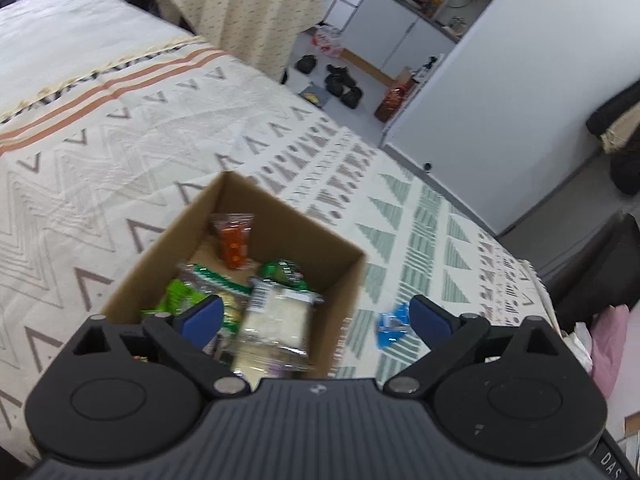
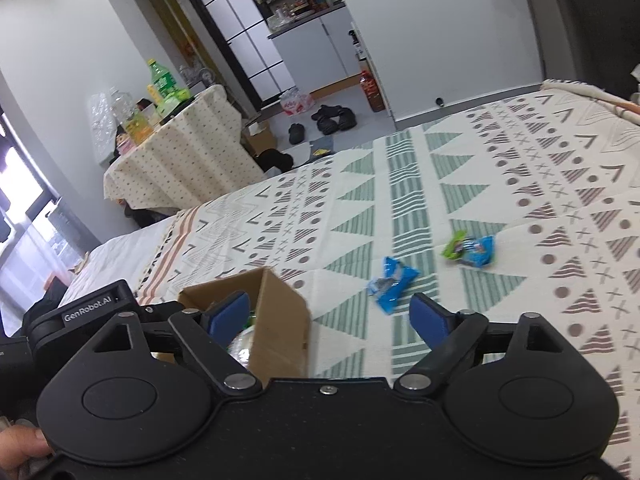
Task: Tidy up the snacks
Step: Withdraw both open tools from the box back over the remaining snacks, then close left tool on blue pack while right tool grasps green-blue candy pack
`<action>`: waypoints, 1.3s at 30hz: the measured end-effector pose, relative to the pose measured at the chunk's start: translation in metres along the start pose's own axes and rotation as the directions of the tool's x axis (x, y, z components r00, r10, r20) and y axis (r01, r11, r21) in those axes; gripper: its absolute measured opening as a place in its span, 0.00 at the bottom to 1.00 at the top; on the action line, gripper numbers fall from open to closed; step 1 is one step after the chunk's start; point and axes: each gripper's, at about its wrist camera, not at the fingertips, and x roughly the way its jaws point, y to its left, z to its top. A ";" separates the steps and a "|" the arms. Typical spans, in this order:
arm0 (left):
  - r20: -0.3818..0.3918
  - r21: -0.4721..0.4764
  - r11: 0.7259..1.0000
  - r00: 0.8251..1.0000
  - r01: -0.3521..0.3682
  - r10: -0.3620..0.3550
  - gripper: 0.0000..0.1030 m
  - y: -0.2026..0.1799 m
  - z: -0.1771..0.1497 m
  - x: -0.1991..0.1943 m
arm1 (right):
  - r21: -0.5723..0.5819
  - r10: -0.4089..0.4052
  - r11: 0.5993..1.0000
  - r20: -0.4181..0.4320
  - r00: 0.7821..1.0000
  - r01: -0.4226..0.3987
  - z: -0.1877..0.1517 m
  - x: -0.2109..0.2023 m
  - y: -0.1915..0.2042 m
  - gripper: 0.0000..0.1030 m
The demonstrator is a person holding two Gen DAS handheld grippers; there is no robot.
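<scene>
Both grippers spread wide, nothing held

The left gripper (image 1: 316,316) has its 2 blue-padded fingers (image 1: 202,318) far apart with nothing between them. The right gripper (image 2: 330,314) is likewise wide apart and holds nothing, and the person's thumb (image 2: 24,450) shows at its lower left edge, by the black body.

The open brown corrugated cardboard box (image 1: 172,240) looks matt and papery. Inside, toward 6 o'clock, a clear glossy plastic snack packet (image 1: 276,320) shines. At 3 o'clock a shiny blue foil wrapper (image 2: 390,284) lies on the matt woven patterned cloth bedspread (image 2: 520,184).
</scene>
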 end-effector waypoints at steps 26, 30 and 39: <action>-0.064 0.335 0.936 0.993 0.110 -0.094 0.98 -0.097 -0.038 0.029 | 0.089 -0.045 0.995 0.034 0.998 0.042 -0.011 -0.018 -0.106 0.99; -0.060 0.350 0.931 0.995 0.098 -0.082 0.97 -0.108 -0.037 0.042 | 0.123 -0.042 0.992 0.017 0.999 0.039 -0.016 -0.007 -0.124 0.98; -0.081 0.388 0.921 0.997 0.046 -0.015 0.93 -0.119 -0.036 0.079 | 0.149 0.024 0.989 0.005 1.000 -0.025 -0.011 0.023 -0.141 0.90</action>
